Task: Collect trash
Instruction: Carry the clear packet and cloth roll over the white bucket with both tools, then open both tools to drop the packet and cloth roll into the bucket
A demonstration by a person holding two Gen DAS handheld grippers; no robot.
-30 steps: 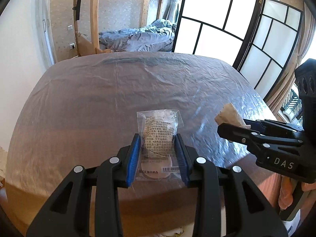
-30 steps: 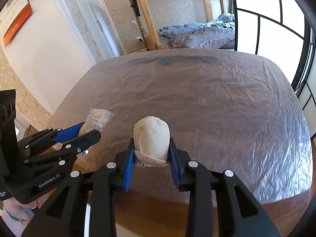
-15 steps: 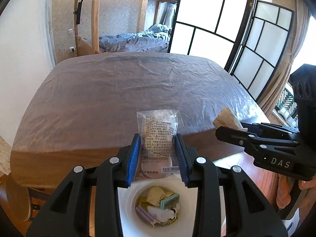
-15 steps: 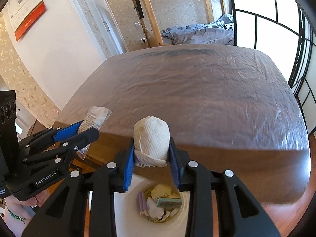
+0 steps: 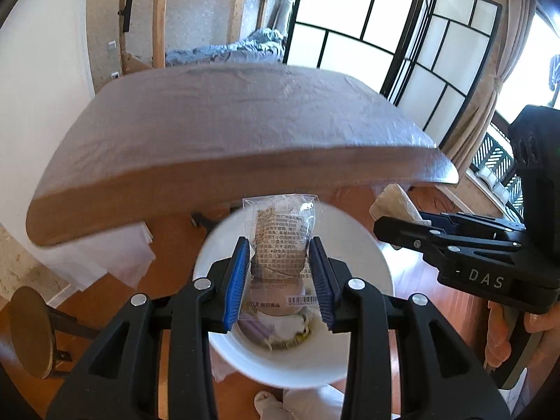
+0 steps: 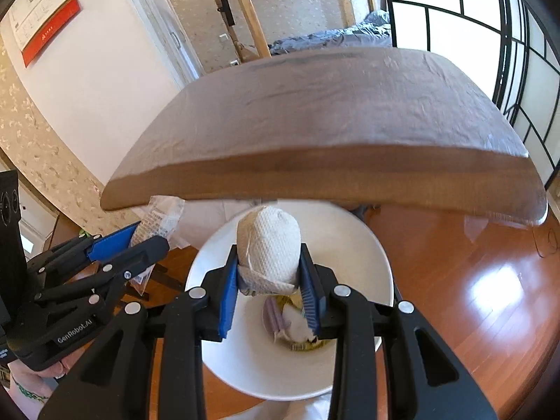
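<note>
Trash is held in both tools above a white bin (image 5: 364, 245) that stands on the wooden floor (image 6: 472, 273) just in front of the tabletop (image 5: 227, 122) edge. The left tool (image 5: 280, 273) is pinched on a clear plastic packet (image 5: 281, 241) printed with text and a barcode; the packet is held upright between the blue pads, over the bin opening. The right tool (image 6: 267, 280) is pressed tight on a wad of white paper towel (image 6: 268, 245), also held over the bin opening.

Inside the bin, at the bottom, a small heap of earlier trash (image 6: 294, 325) is seen: a pale purple wrapper, white scraps and yellowish pieces; finer detail cannot be told. The bin's inner wall is otherwise bare. The tabletop is covered with a wrinkled clear plastic sheet.
</note>
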